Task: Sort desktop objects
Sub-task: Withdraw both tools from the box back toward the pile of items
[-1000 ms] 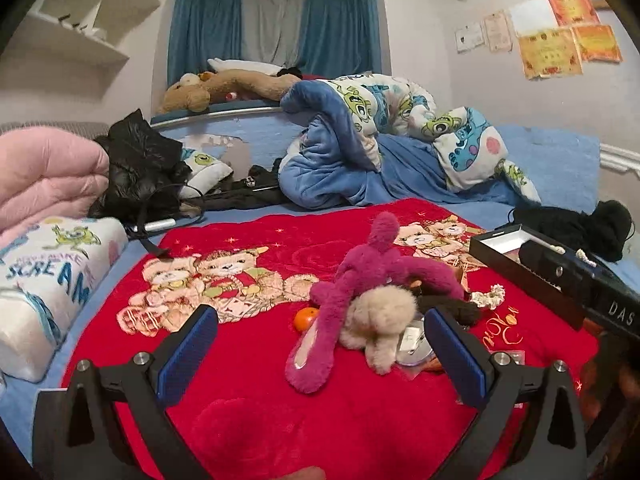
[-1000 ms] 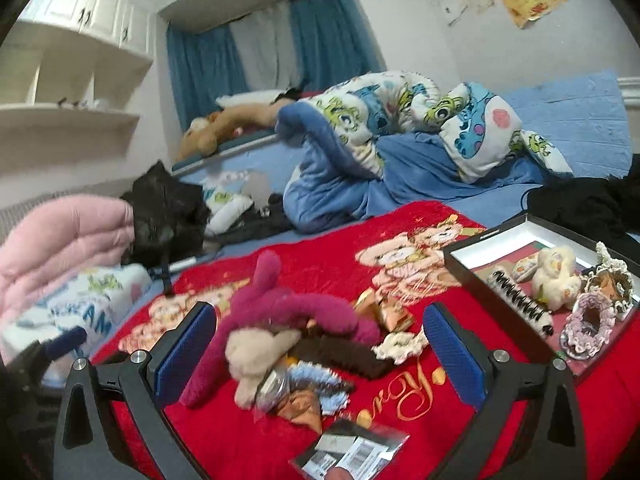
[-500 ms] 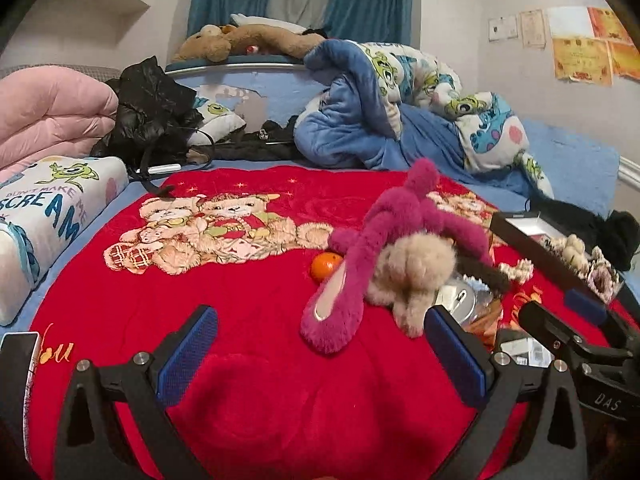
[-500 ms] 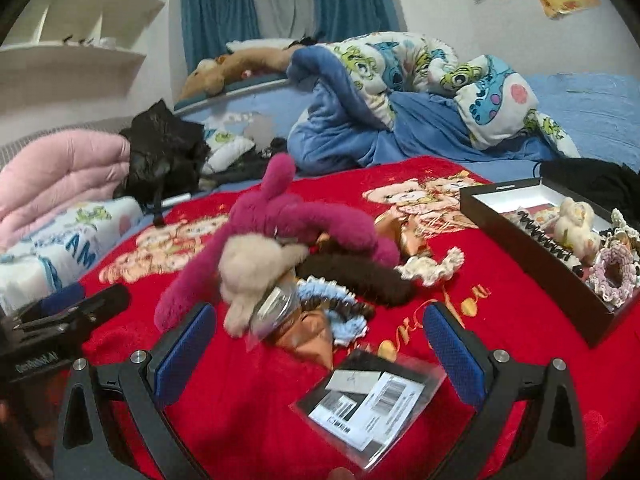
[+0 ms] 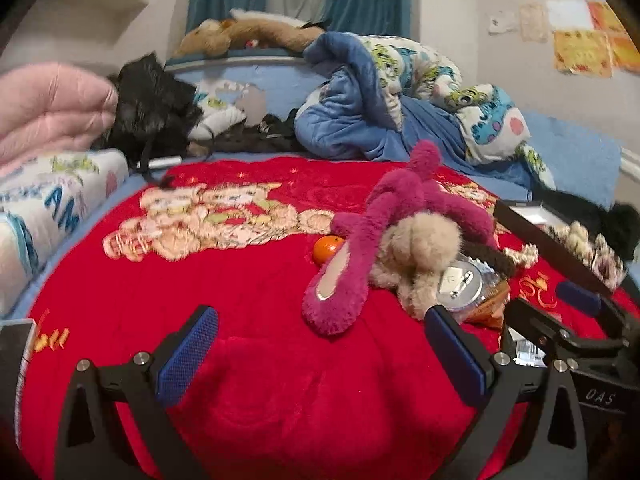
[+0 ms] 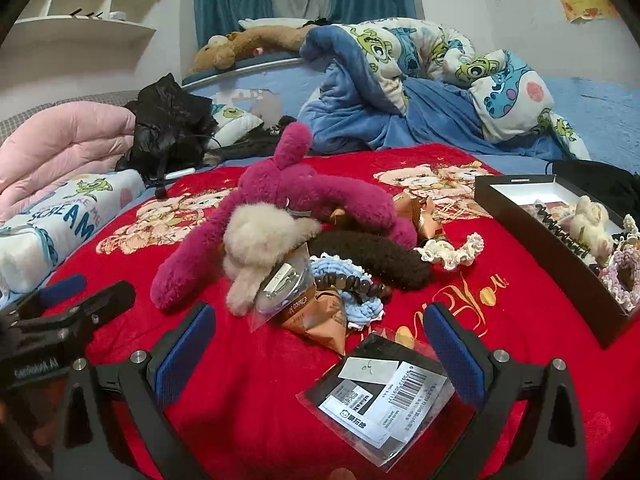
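Note:
A pile lies on the red blanket [image 6: 500, 312]: a magenta plush [image 6: 280, 184], a beige plush [image 6: 260, 240], a dark brown furry band [image 6: 372, 256], a blue scrunchie with wooden beads [image 6: 352, 292], a bagged metal clip [image 6: 284, 284], a brown snack packet [image 6: 320, 316], a cream scrunchie [image 6: 452, 248]. A clear bagged label packet [image 6: 380, 392] lies between my right gripper's [image 6: 316, 344] open fingers. My left gripper [image 5: 320, 348] is open and empty, just short of the magenta plush [image 5: 360, 256]. An orange [image 5: 326, 248] sits beside it.
A black box [image 6: 540, 240] at the right holds hair accessories and a small plush. Pink quilt [image 6: 60, 148], a printed pillow, a black bag [image 6: 172, 120] and a blue blanket heap [image 6: 380, 92] border the red blanket. The other gripper shows at each view's edge.
Both grippers have moved forward and down toward the pile. The label packet now lies between the right fingers. Both stay open.

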